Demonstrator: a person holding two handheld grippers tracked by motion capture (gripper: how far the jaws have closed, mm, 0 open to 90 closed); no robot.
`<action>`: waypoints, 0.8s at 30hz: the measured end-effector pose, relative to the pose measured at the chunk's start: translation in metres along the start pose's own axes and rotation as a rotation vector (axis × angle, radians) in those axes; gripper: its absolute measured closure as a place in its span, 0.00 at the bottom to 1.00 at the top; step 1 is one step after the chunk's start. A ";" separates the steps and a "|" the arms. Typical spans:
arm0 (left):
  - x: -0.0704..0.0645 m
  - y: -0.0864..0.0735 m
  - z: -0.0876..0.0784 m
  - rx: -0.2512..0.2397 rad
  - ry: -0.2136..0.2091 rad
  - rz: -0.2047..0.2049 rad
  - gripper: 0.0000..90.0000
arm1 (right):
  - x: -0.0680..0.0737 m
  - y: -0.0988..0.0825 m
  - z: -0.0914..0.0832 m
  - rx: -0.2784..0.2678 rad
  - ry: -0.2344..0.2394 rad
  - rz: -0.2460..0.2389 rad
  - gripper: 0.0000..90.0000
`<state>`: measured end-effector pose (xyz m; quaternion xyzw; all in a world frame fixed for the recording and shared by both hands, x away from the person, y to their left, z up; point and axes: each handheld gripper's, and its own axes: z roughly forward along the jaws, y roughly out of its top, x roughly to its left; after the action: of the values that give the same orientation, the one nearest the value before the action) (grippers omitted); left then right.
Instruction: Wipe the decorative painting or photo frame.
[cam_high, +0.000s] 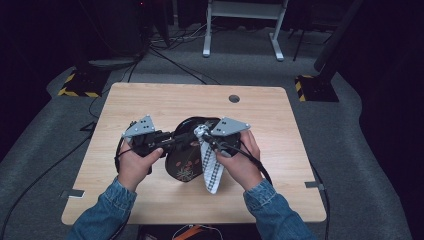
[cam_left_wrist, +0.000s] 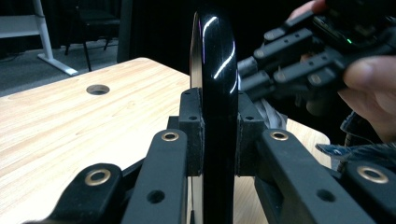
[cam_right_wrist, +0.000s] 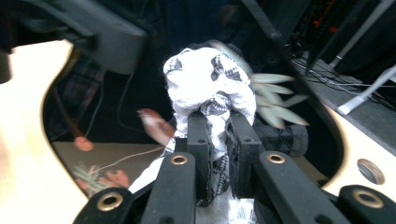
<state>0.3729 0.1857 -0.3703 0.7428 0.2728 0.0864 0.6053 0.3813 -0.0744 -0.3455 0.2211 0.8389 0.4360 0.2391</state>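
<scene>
A glossy black plate (cam_high: 183, 159) painted with flowers stands on edge above the wooden table (cam_high: 150, 100). My left gripper (cam_high: 181, 140) is shut on its rim from the left. In the left gripper view the plate (cam_left_wrist: 215, 70) is edge-on, pinched between the pads of the left gripper (cam_left_wrist: 218, 133). My right gripper (cam_high: 202, 133) is shut on a white patterned cloth (cam_high: 211, 169), whose loose end hangs down over the plate's face. In the right gripper view the bunched cloth (cam_right_wrist: 210, 79) sits between the jaws of the right gripper (cam_right_wrist: 218, 140), against the plate's painted surface (cam_right_wrist: 280, 116).
The table has a round cable hole (cam_high: 234, 98) near its far edge. A white desk frame (cam_high: 242, 27) and cables lie on the grey floor beyond. Yellow-striped stand bases (cam_high: 80, 85) sit at the far corners. The right gripper (cam_left_wrist: 280, 70) is close to the plate's right side.
</scene>
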 end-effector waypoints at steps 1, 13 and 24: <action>0.000 0.000 0.000 0.000 0.000 0.000 0.87 | -0.007 -0.001 -0.002 -0.004 -0.018 0.020 0.90; 0.000 0.000 0.000 0.000 -0.002 0.000 0.86 | -0.040 -0.016 -0.010 0.008 -0.100 0.100 0.90; 0.000 0.000 0.001 -0.003 0.001 -0.007 0.86 | -0.018 -0.012 -0.001 0.024 -0.046 0.043 0.90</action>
<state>0.3737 0.1849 -0.3705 0.7409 0.2759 0.0851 0.6064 0.3929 -0.0920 -0.3509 0.2519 0.8335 0.4256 0.2463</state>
